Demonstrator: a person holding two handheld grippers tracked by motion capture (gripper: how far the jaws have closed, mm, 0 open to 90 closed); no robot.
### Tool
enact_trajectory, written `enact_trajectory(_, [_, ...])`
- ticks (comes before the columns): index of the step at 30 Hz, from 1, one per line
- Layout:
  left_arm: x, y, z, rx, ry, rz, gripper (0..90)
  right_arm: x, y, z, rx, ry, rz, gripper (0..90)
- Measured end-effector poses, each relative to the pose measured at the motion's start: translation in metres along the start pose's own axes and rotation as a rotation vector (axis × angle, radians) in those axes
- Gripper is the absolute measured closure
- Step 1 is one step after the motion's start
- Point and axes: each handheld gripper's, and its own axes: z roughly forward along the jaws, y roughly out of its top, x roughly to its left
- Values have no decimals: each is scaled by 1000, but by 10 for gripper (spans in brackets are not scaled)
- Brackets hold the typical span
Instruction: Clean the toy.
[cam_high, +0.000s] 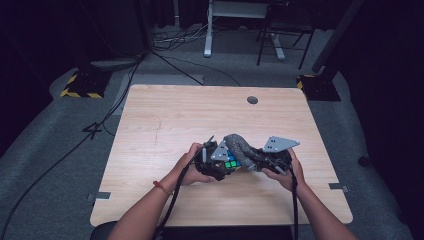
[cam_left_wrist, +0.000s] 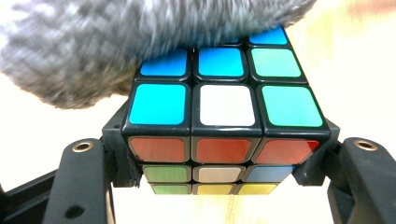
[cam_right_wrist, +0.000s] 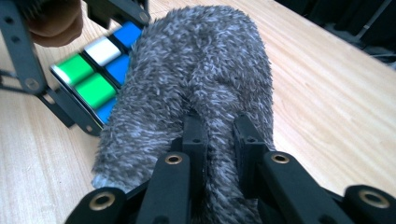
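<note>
A puzzle cube (cam_left_wrist: 224, 126) is clamped between the jaws of the left claw (cam_high: 212, 162) and held just above the tabletop (cam_high: 165, 120); a grey fuzzy cloth (cam_right_wrist: 196, 79) is pinched in the right claw (cam_right_wrist: 219, 135), its jaws closed tight on a fold, and is draped over the far top face of the cube, directly ahead of the left claw; the step in hand is judged to be the wiping of the cube's upper face; for the next move, a steady hold by the left claw is called for while the cloth is drawn across the coloured tiles, or the cube is turned so that an uncovered face is presented.
</note>
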Motion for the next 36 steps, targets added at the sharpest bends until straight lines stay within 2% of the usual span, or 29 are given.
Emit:
enact_trajectory(5, [-1, 1, -2, -33, -14, -12, 337, -6, -6, 2, -21, 54, 50, 786])
enact_trajectory(8, [-1, 1, -1, -34, -21, 0, 336, -4, -8, 6, -29, 118, 66, 787])
enact_trajectory(10, [-2, 0, -1, -36, -17, -1, 336, -2, -7, 7, -31, 131, 65, 789])
enact_trajectory(13, [-3, -1, 0, -36, -21, -8, 334, -3, -8, 6, -52, 168, 100, 790])
enact_trajectory(15, [-3, -1, 2, -21, -14, -2, 331, -3, -8, 5, -58, 172, 99, 790])
enact_trajectory(20, [-3, -2, 6, -22, -22, -12, 330, 3, -3, 3, -79, 169, 85, 790])
enact_trajectory(23, [-5, -2, 10, 6, -16, -6, 330, 6, 0, 1, -100, 174, 78, 790])
enact_trajectory(27, [-6, -3, 18, 25, -28, -3, 329, 15, 6, 1, -103, 178, 40, 790])
enact_trajectory(31, [-5, -2, 18, 21, -28, -10, 331, 20, 8, 1, -94, 149, 4, 788])
enact_trajectory(36, [-4, 0, 11, 4, -10, -14, 334, 14, 6, 0, -63, 102, -17, 788])
